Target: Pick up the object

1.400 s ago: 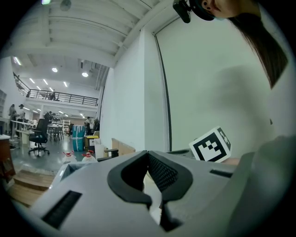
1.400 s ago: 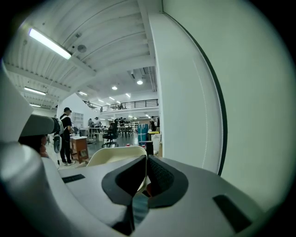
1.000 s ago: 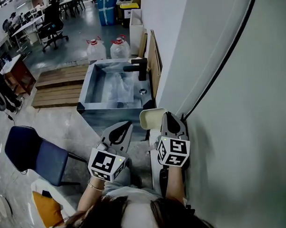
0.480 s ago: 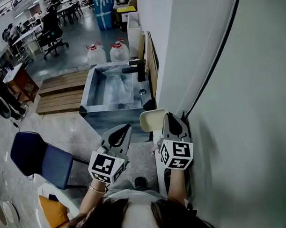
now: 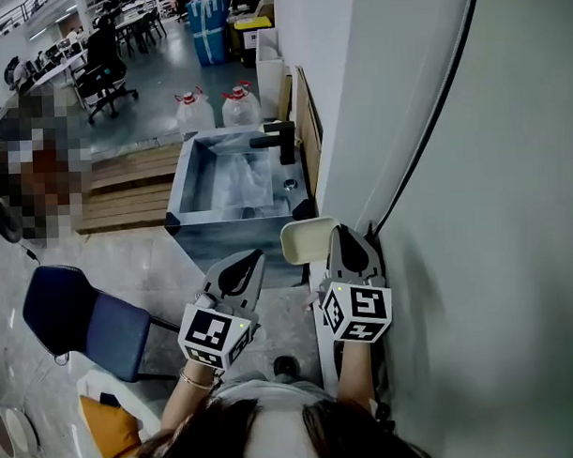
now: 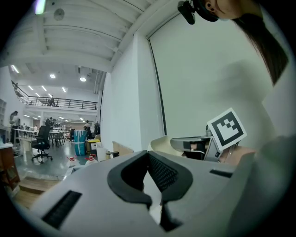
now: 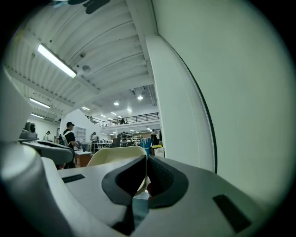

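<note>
Both grippers are held up in front of the person, close to the white wall. In the head view my left gripper (image 5: 249, 258) is shut, its jaws pointing toward the grey sink (image 5: 179, 185). My right gripper (image 5: 341, 234) is shut too, its tips next to the top of a cream chair back (image 5: 304, 240). In the left gripper view the left gripper (image 6: 148, 152) has its pads together with nothing between them. The right gripper (image 7: 146, 157) looks the same in its own view, with the cream chair back (image 7: 115, 155) just beyond. No object is held.
A black faucet (image 5: 278, 139) stands at the sink's right rim. Two water jugs (image 5: 195, 106) sit behind the sink, wooden pallets (image 5: 125, 182) to its left. A blue chair (image 5: 78, 315) is at lower left. The white wall (image 5: 474, 217) carries a black cable (image 5: 426, 139).
Both grippers stay shut and empty, and have drifted slightly lower and to the right in the head view. The head view has shifted a little.
</note>
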The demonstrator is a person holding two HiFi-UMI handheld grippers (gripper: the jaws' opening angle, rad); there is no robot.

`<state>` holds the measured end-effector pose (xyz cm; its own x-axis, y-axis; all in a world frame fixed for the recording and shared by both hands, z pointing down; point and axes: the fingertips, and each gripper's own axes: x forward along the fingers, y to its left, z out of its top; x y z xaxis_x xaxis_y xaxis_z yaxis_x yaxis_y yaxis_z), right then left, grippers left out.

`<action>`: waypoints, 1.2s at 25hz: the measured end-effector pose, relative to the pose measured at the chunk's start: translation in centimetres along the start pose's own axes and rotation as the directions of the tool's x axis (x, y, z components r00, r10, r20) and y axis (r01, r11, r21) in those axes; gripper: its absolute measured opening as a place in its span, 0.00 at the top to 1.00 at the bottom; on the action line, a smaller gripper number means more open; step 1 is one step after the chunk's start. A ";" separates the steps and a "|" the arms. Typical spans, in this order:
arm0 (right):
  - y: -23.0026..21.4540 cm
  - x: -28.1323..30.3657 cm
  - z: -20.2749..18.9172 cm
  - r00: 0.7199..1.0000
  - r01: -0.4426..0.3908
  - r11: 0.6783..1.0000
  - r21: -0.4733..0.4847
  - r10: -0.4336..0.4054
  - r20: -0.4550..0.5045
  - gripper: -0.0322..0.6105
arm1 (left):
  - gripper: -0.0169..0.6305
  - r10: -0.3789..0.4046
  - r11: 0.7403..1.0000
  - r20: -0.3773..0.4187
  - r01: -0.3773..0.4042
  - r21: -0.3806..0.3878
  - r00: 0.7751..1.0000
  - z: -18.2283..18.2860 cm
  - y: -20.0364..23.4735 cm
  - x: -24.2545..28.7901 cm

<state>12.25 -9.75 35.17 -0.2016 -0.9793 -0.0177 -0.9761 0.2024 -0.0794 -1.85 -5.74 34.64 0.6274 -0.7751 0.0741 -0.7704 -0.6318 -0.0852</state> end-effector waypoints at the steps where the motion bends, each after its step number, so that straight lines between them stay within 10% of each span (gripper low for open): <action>1: 0.3 -0.2 0.2 1.000 0.002 1.000 -0.004 -0.002 0.002 0.90 | 0.96 0.000 1.000 0.002 0.000 -0.001 1.000 0.1 0.1 -0.3; 30: 7.8 -8.7 2.1 1.000 0.020 0.998 -0.062 -0.019 0.014 0.90 | 0.96 -0.004 0.999 0.045 0.005 -0.036 0.999 0.3 0.6 -9.8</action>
<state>6.56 0.37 32.57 -0.1821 -0.9828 -0.0298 -0.9830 0.1827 -0.0176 -8.42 1.50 33.60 0.6348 -0.7721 0.0297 -0.7706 -0.6354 -0.0487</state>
